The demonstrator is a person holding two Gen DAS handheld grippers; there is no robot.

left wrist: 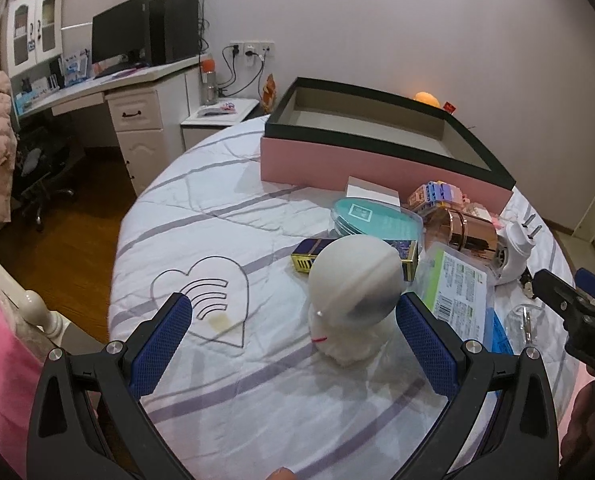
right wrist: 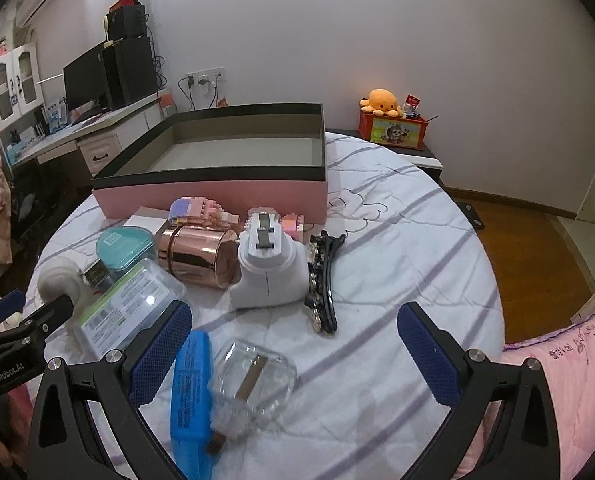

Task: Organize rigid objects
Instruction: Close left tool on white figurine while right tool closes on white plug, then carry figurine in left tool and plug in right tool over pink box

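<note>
A pink box with a black rim (left wrist: 377,160) (right wrist: 217,196) stands open at the far side of the white quilt. In front of it lie a white round lamp-like figure (left wrist: 353,292) (right wrist: 59,278), a teal case (left wrist: 377,220) (right wrist: 123,248), a rose-gold cup (left wrist: 463,232) (right wrist: 197,256), a white plug adapter (left wrist: 515,248) (right wrist: 267,276), a black hair clip (right wrist: 321,280), a labelled clear box (left wrist: 455,292) (right wrist: 125,312), a blue box (right wrist: 191,396) and a clear lid (right wrist: 255,380). My left gripper (left wrist: 295,344) is open around the white figure. My right gripper (right wrist: 295,356) is open above the clear lid.
Toy bricks (left wrist: 437,196) (right wrist: 201,212) and a gold-blue box (left wrist: 309,258) lie in the pile. A desk with a monitor (left wrist: 121,36) stands far left. A nightstand with a red box and an orange plush (right wrist: 381,102) stands far right. Wooden floor lies beyond the bed edges.
</note>
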